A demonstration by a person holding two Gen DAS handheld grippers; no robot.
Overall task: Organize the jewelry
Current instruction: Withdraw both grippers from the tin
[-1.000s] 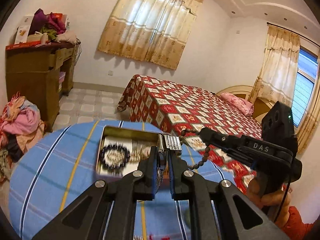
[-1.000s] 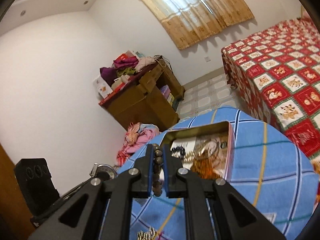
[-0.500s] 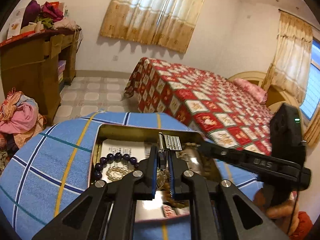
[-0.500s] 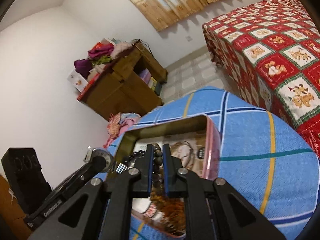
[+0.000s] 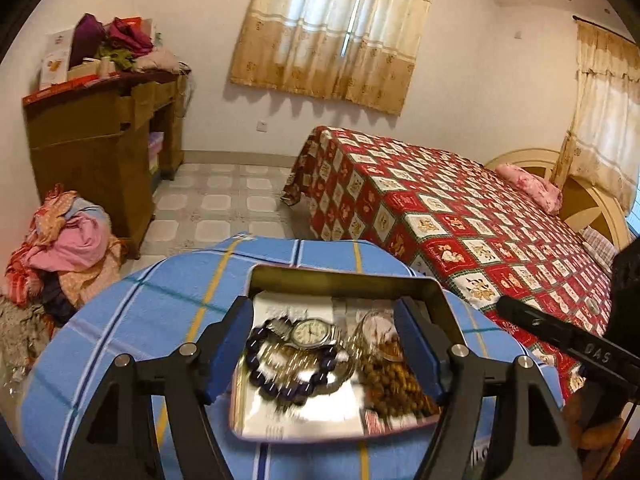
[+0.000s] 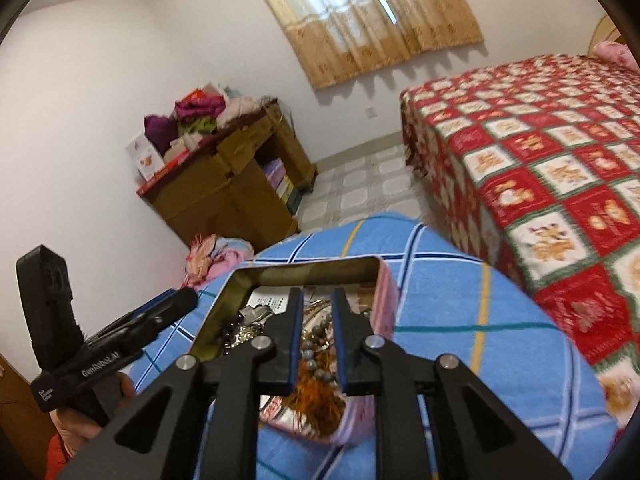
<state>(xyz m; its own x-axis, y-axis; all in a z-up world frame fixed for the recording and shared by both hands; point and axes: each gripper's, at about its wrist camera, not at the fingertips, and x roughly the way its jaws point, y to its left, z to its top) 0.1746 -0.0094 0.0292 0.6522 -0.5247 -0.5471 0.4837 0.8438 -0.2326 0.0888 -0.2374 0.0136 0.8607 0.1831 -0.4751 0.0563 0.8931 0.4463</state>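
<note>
Both tools stood over the tin (image 5: 340, 280) on the blue-checked counter (image 5: 132, 320). Your left tool (image 5: 324, 354) was spread wide, holding nothing; your right tool (image 6: 316, 344) was parted a little, also empty, above the brown beads (image 6: 318, 364). The wristwatch (image 5: 312, 332), the dark bead bracelet (image 5: 288, 380) and the gold chain (image 5: 288, 360) lay overlapping inside the tin. My judgement: the watch is the heaviest and stiffest piece with a slick metal band, best taken across the band beside its case. The bead strands are limp and will sag, so pinch one bead squarely. The chain looked prone to snagging.
</note>
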